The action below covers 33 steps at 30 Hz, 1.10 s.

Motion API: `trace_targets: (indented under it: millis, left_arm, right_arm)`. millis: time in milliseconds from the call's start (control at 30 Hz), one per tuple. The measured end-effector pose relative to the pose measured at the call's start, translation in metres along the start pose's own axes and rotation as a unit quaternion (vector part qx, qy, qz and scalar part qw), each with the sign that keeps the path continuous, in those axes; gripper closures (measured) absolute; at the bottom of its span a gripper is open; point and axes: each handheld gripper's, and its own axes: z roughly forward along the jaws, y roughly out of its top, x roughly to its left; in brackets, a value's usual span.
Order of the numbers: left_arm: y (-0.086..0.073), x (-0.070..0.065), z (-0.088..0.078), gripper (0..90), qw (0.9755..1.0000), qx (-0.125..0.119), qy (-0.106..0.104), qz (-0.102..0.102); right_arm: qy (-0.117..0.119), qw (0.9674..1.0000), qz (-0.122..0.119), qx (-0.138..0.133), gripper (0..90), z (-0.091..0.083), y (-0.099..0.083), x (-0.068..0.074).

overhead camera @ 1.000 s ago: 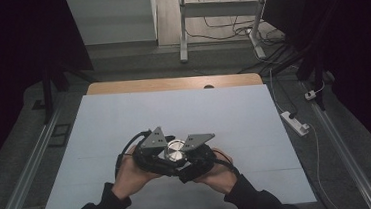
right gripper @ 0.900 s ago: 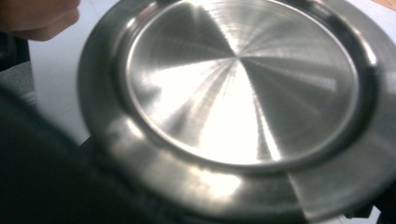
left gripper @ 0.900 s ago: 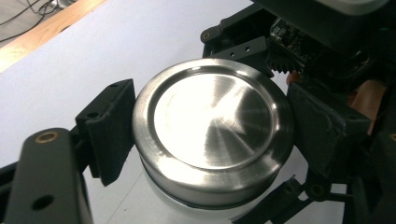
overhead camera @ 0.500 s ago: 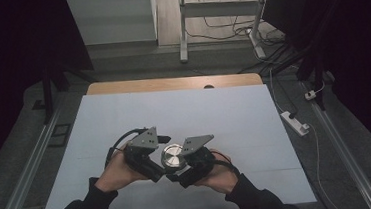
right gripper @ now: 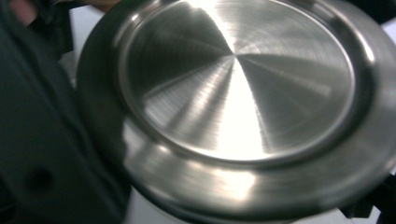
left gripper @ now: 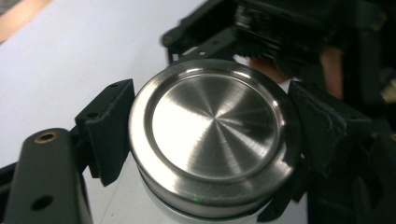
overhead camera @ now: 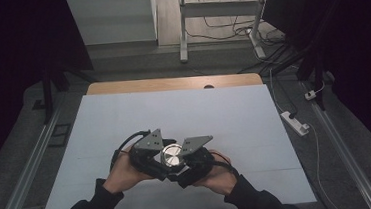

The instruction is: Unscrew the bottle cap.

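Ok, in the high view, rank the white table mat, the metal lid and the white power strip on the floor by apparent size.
1. White table mat, by far the largest.
2. White power strip.
3. Metal lid.
The last two look close; the strip lies farther away, so their order is unsure.

White table cover (overhead camera: 124, 119); power strip (overhead camera: 295, 122) on the floor; cables (overhead camera: 222, 29) beyond.

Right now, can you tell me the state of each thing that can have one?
Metal lid: upright, seated on a pale container, held between both tools.
Left tool: shut on the metal lid, one jaw pad at each side of its rim.
Right tool: right against the lid; its grip cannot be told.
Power strip: lying on the floor, cable attached.
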Motion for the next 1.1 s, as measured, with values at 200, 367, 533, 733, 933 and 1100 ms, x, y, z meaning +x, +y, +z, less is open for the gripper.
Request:
trace_targets:
  millis: [200,367,533,733,933,1100]
  left_arm:
    - [0.002,-0.005,0.008,20.2,0.9981,-0.011,0.050,-0.036]
    - [0.004,-0.004,0.004,20.2,0.9975,-0.023,0.050,-0.044]
    - [0.005,-0.002,-0.002,20.2,0.9974,-0.030,0.045,-0.048]
    - [0.005,-0.003,-0.009,20.2,0.9974,-0.030,0.049,-0.044]
    - [0.003,-0.001,-0.015,20.2,0.9971,-0.036,0.047,-0.049]
    - [0.000,-0.001,-0.017,20.2,0.9971,-0.037,0.043,-0.052]
  right_arm:
    - [-0.030,0.9991,0.029,-0.002,14.9,0.000,-0.003,-0.006]
    - [-0.028,0.9990,0.034,-0.004,14.9,0.001,-0.003,-0.006]
    - [-0.028,0.9991,0.032,-0.004,15.0,0.002,-0.003,-0.006]
    - [-0.031,0.9990,0.033,-0.006,15.0,0.001,-0.004,-0.008]
    - [-0.036,0.9987,0.033,-0.008,14.9,-0.002,-0.005,-0.012]
    - [-0.043,0.9984,0.037,-0.008,14.9,-0.004,-0.007,-0.017]
